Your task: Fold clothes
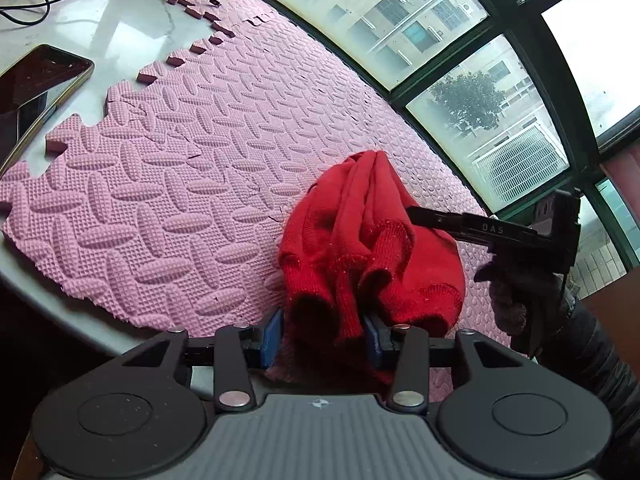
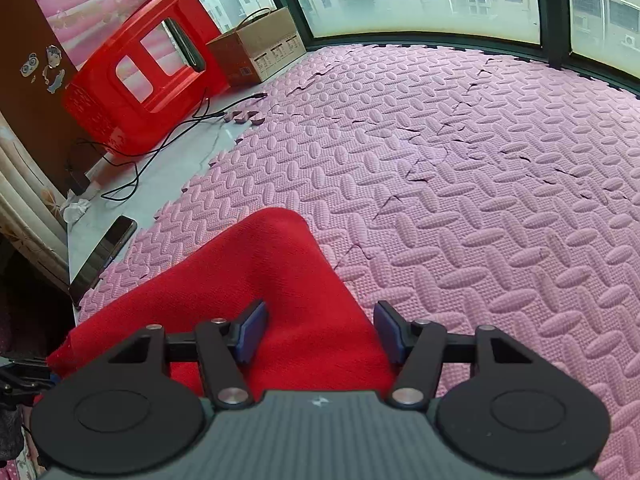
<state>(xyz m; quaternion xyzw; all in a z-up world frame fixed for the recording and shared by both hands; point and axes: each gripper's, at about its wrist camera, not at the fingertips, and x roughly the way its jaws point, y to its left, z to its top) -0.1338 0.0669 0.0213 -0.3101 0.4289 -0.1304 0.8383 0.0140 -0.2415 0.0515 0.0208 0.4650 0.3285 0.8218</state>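
Note:
A red knitted garment lies bunched on the pink foam mat. My left gripper has its blue pads on either side of a gathered fold of the garment's hem, closed on it. The right gripper shows in the left wrist view at the garment's right side, with a fingertip against the cloth. In the right wrist view the garment spreads flat under my right gripper, whose jaws stand wide apart above the cloth and grip nothing.
A phone lies on the white table left of the mat; it also shows in the right wrist view. Cables, a red plastic stool and a cardboard box stand at the far left. Windows border the mat's far edge.

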